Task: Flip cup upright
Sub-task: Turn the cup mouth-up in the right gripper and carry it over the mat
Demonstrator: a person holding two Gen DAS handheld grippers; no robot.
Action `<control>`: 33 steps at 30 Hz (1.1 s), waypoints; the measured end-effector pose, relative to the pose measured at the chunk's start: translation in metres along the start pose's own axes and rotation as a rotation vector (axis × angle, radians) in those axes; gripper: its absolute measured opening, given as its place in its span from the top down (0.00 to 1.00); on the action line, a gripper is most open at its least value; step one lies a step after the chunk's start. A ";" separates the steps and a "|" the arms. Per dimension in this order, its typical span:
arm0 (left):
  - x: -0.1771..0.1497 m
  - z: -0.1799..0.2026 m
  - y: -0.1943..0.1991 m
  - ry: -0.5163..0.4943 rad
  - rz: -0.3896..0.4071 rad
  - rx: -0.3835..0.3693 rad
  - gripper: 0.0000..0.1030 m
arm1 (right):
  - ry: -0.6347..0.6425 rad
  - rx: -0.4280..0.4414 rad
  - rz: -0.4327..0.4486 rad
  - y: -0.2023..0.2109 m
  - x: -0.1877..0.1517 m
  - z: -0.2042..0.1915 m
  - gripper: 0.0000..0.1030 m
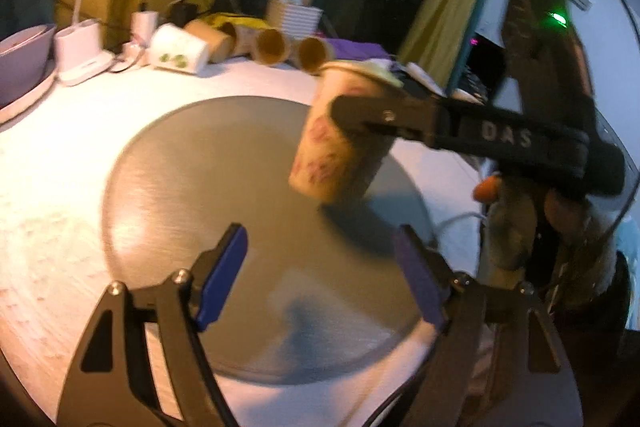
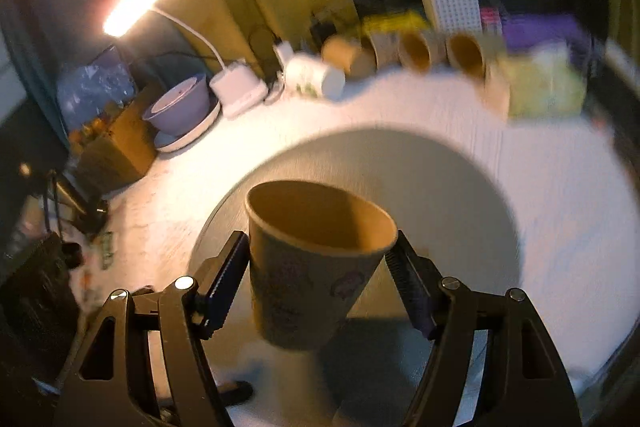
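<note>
A tan paper cup (image 1: 334, 143) with pink print is held mouth-up, slightly tilted, above the round grey mat (image 1: 192, 195). My right gripper (image 2: 318, 269) is shut on the cup (image 2: 308, 271), its pads pressing both sides just under the rim; the open mouth faces up. In the left wrist view the right gripper's black finger (image 1: 384, 119) crosses the cup's upper side. My left gripper (image 1: 320, 279) is open and empty, low over the near part of the mat, apart from the cup.
Several paper cups (image 1: 272, 47) lie on their sides along the table's back edge, beside a white cup (image 1: 180, 49) and a lamp base (image 1: 78, 51). A purple bowl (image 2: 180, 103) on a plate stands at back left. A green-yellow box (image 2: 544, 85) sits at right.
</note>
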State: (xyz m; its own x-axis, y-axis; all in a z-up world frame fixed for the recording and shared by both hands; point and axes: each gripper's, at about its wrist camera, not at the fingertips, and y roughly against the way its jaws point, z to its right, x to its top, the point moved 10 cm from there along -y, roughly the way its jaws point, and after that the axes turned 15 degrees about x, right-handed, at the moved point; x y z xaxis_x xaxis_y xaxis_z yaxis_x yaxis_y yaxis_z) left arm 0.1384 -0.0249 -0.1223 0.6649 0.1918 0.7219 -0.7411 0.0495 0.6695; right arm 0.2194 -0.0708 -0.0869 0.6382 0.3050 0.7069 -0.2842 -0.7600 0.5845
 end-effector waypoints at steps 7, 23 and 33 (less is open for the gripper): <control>0.028 -0.060 -0.010 0.056 0.029 0.144 0.25 | 0.149 -0.091 0.046 -0.030 0.025 0.002 0.29; 0.038 -0.121 -0.036 0.183 0.002 0.199 0.25 | 0.326 -0.238 0.010 -0.065 0.030 -0.001 0.29; 0.037 -0.115 -0.031 0.167 0.025 0.208 0.17 | 0.330 -0.265 0.012 -0.052 0.016 -0.006 0.29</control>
State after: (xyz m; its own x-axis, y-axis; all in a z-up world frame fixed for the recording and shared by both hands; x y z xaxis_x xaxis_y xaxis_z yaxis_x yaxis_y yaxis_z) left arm 0.1756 0.0930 -0.1364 0.6091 0.3502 0.7116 -0.7108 -0.1570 0.6857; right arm 0.2404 -0.0227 -0.1037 0.3824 0.4969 0.7790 -0.4922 -0.6039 0.6269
